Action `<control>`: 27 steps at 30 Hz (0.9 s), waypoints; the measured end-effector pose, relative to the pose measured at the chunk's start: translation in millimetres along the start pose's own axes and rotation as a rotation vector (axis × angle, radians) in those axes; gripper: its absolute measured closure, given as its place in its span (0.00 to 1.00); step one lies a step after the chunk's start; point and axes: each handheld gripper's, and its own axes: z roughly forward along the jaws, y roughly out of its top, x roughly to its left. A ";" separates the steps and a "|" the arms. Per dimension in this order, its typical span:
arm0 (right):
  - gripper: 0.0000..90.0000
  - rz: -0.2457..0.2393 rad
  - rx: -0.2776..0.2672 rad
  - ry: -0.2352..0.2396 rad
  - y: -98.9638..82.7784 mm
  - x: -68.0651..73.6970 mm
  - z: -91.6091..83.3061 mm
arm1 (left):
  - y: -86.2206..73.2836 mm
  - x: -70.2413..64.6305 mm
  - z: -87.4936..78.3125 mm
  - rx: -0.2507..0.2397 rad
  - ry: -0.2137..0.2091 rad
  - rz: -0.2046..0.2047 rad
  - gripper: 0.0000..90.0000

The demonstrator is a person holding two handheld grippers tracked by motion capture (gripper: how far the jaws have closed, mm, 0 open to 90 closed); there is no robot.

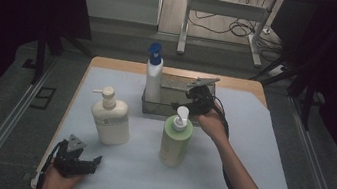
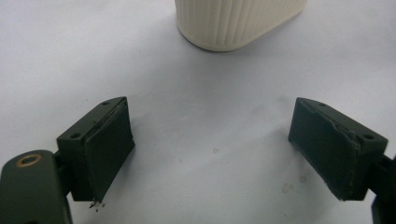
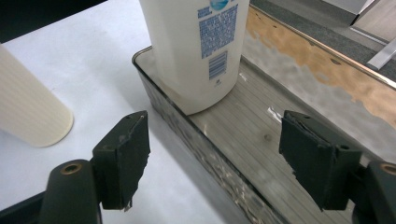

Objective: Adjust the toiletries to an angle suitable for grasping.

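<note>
A white bottle with a blue pump cap point(image 1: 153, 78) stands upright in the left end of a shiny metal tray point(image 1: 177, 82). In the right gripper view this white bottle point(image 3: 196, 51) rests on the tray's ribbed floor point(image 3: 254, 123). My right gripper point(image 1: 180, 106) hovers over the tray's front rim, open, with nothing between its jaws point(image 3: 215, 158). A cream pump bottle point(image 1: 111, 119) and a green pump bottle point(image 1: 175, 141) stand on the white mat. My left gripper point(image 1: 91, 163) rests low at the near left, open and empty point(image 2: 210, 154), pointing at the cream bottle's base point(image 2: 238, 23).
The white mat point(image 1: 225, 174) covers a wooden table whose far edge point(image 1: 239, 82) shows behind the tray. The cream bottle's ribbed side point(image 3: 28, 112) stands left of the tray. Metal rails run along both sides of the table, and desk legs and cables lie beyond.
</note>
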 end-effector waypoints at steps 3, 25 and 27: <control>0.26 -0.002 0.003 -0.004 -5.0 0.2 -6.1 | 0.0 -0.1 0.0 0.000 0.001 0.000 0.15; 0.24 -0.008 0.025 -0.009 -40.8 0.4 -43.2 | -0.1 -0.2 0.0 0.000 0.001 0.001 0.15; 0.23 -0.012 0.026 -0.008 -42.4 0.3 -44.7 | -0.1 -0.2 0.0 0.000 0.001 0.001 0.15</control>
